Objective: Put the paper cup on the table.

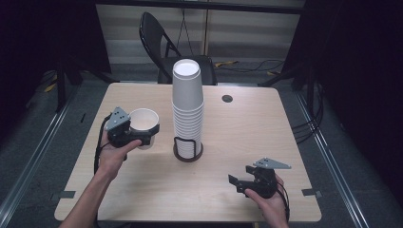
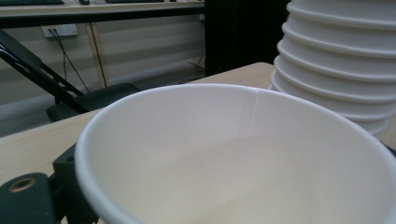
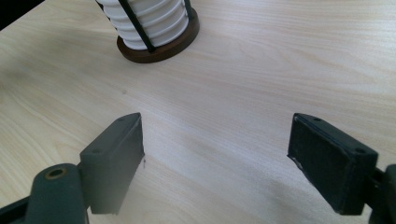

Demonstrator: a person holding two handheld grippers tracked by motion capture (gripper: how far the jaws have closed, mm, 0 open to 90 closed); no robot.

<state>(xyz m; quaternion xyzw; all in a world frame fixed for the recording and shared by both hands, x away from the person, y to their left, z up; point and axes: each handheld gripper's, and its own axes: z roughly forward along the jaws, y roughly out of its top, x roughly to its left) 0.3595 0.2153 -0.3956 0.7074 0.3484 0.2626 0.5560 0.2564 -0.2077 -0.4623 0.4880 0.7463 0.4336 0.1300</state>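
Note:
A tall stack of white paper cups (image 1: 187, 104), mouths down, stands in a wire holder with a dark round base (image 1: 187, 154) at the middle of the table. Left of it, my left gripper (image 1: 147, 135) is shut on a single white paper cup (image 1: 144, 121) held mouth up. That cup's inside (image 2: 233, 154) is close in the left gripper view, with the stack (image 2: 341, 60) beyond it at right. Whether the cup's base touches the table I cannot tell. My right gripper (image 1: 240, 183) is open near the front right edge, its jaws wide apart over bare wood (image 3: 217, 135), the holder base (image 3: 159, 46) ahead of it.
The wooden table (image 1: 247, 128) has a small dark round hole (image 1: 227, 98) at the back right. A black folding chair (image 1: 161, 42) stands behind the far edge. Tape marks sit at the front corners, and cables lie on the floor at right.

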